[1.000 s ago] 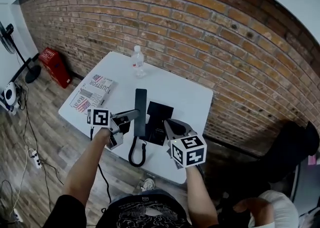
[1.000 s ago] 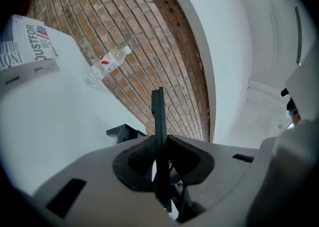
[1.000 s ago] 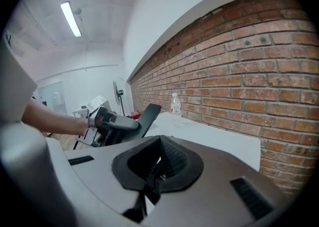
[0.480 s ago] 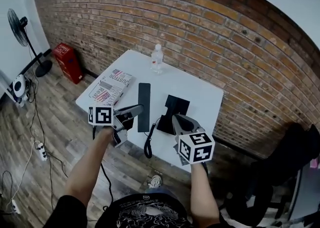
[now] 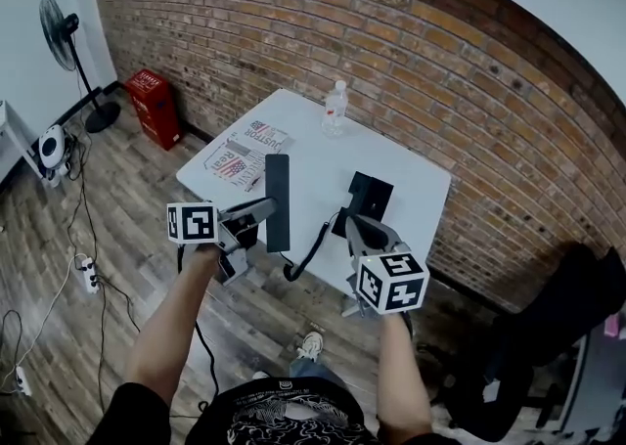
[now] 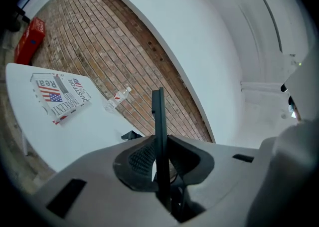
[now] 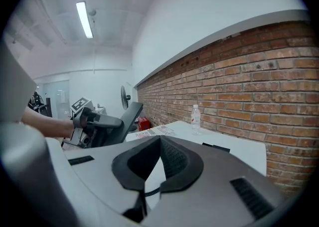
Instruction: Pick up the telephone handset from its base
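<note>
My left gripper is shut on the black telephone handset, which it holds in the air off the near left edge of the white table. In the left gripper view the handset stands edge-on between the two pads. Its coiled cord sags back to the black base on the table. My right gripper hovers in front of the base, apart from it. Its jaws are shut with nothing in them.
A water bottle stands at the table's far edge, and a newspaper lies on its left side. A brick wall runs behind. A red box and a fan stand on the floor at left, a dark chair at right.
Both grippers have drawn back from the table and risen. The handset has gone from beside the base to off the table's near edge, and the cord has stretched out.
</note>
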